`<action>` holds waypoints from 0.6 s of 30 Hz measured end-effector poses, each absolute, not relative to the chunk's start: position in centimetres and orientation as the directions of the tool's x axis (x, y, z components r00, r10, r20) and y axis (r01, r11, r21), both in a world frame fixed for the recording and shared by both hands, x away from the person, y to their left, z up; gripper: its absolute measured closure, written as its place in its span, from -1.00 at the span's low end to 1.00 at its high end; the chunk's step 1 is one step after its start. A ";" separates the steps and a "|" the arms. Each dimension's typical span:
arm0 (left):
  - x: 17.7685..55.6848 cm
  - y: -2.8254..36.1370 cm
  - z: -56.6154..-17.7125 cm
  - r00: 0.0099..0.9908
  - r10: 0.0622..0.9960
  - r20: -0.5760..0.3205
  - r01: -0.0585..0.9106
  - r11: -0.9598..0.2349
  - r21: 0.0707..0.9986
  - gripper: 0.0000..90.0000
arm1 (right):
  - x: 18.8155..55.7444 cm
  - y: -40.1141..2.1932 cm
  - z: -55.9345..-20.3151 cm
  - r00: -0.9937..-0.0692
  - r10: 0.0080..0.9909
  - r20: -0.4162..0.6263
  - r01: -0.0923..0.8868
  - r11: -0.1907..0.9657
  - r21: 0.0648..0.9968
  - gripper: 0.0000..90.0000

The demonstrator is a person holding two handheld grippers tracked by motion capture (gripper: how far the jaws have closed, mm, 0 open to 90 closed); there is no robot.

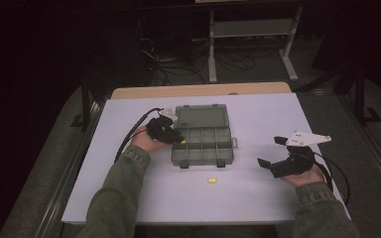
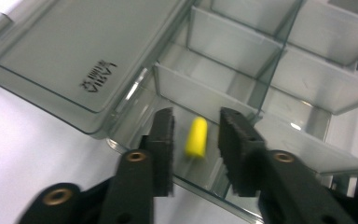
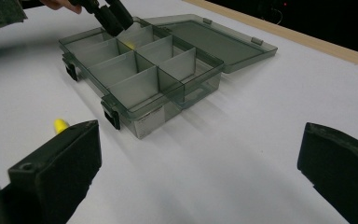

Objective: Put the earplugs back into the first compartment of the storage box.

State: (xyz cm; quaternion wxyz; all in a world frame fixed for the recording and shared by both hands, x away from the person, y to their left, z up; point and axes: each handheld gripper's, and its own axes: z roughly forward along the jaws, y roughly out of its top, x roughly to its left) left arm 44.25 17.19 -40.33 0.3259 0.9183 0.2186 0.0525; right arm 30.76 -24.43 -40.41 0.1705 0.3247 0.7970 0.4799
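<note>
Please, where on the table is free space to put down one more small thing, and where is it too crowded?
Free: the bare table right of the grey organizer box, up to the right claw; also the near strip in front of the box, except the loose yellow piece. Crowded: the box's left side, where the left claw stands open around another yellow piece inside a compartment.

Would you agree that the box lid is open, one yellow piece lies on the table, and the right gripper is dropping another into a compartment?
Not quite: the left gripper is over the compartment with the yellow piece, as the left gripper view shows. The lid is open, and another piece lies on the table.
</note>
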 end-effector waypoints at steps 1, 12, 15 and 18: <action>44.2 17.2 -40.1 0.899 0.436 -0.048 0.367 -0.686 0.629 0.34 | 30.8 -24.4 -40.4 -0.731 0.681 0.040 0.355 0.329 0.875 -1.00; 43.3 18.4 -37.2 0.899 0.431 -0.081 0.356 -0.607 0.710 -0.23 | 30.7 -24.4 -40.4 -0.730 0.682 0.039 0.354 0.329 0.875 -1.00; 42.9 18.4 -36.7 0.902 0.425 -0.075 0.343 -0.600 0.722 -0.32 | 30.7 -24.4 -40.4 -0.731 0.682 0.037 0.354 0.332 0.874 -1.00; 42.3 18.3 -36.1 0.908 0.413 -0.067 0.323 -0.591 0.740 -0.43 | 30.6 -24.4 -40.4 -0.731 0.682 0.034 0.352 0.334 0.875 -1.00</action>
